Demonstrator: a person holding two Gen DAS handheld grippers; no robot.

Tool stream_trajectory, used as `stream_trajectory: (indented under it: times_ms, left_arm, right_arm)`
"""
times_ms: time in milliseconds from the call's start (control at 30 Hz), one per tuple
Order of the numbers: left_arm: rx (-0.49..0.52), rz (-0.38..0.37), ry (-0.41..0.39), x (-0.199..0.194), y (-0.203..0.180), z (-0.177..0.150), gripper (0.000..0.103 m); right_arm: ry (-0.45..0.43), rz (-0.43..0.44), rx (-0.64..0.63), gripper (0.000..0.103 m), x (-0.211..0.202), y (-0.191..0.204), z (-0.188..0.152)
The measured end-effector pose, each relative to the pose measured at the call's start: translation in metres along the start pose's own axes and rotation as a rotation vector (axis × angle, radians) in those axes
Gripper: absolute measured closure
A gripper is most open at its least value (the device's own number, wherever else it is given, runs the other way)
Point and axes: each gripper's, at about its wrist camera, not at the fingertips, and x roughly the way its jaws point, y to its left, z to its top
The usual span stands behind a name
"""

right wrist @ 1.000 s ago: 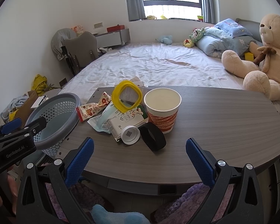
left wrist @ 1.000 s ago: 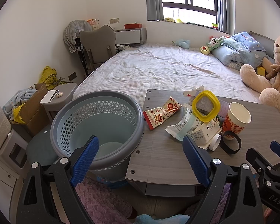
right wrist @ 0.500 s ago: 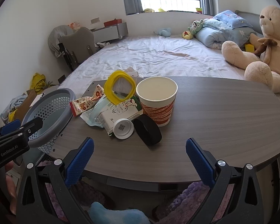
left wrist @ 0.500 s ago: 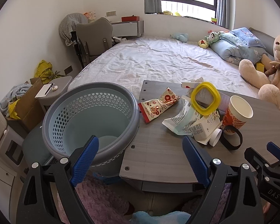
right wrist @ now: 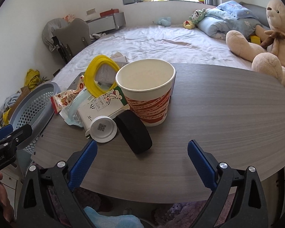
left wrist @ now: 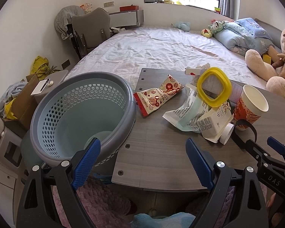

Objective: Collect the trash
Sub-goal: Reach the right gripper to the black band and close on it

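Observation:
Trash lies on the grey wooden table (right wrist: 218, 114): a red-and-white paper cup (right wrist: 147, 95) standing upright, a black band (right wrist: 134, 133) leaning on it, a white cap (right wrist: 103, 129), a milk carton (right wrist: 100, 106), a yellow ring lid (right wrist: 99, 76), a crumpled blue-white wrapper (left wrist: 188, 112) and a red snack wrapper (left wrist: 158, 96). The blue perforated basket (left wrist: 81, 114) stands at the table's left end. My right gripper (right wrist: 142, 163) hovers just in front of the black band and cup, jaws closing with nothing between them. My left gripper (left wrist: 142, 161) is open over the table's near edge beside the basket.
A bed (left wrist: 161, 47) with a large teddy bear (right wrist: 266, 43), pillows and small toys lies behind the table. A grey chair (left wrist: 91, 30), a cardboard box (left wrist: 24, 98) and a cabinet stand to the left. A fuzzy purple surface (left wrist: 96, 201) lies below the table edge.
Both grippers have sunk and come closer to the table; the cup and trash pile loom larger in the right wrist view. The right jaws have narrowed slightly.

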Motion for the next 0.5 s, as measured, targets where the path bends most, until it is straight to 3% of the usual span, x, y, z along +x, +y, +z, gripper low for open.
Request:
stream_trajectory:
  times_ms: [167, 333, 433, 500]
  left_arm:
    - [0.009, -0.015, 0.004, 0.007, -0.003, 0.001, 0.016]
    - [0.013, -0.020, 0.007, 0.010, -0.005, 0.003, 0.016]
    - [0.014, -0.019, 0.012, 0.011, -0.006, 0.003, 0.016]
    - [0.017, -0.045, 0.019, 0.012, -0.005, 0.005, 0.016]
  right_arm:
    - [0.022, 0.000, -0.017, 0.034, 0.013, 0.002, 0.005]
    - [0.028, 0.004, -0.024, 0.045, 0.019, 0.005, 0.006]
    - [0.031, 0.007, -0.031, 0.058, 0.021, 0.008, 0.006]
    - [0.032, 0.010, -0.032, 0.075, 0.021, 0.008, 0.006]
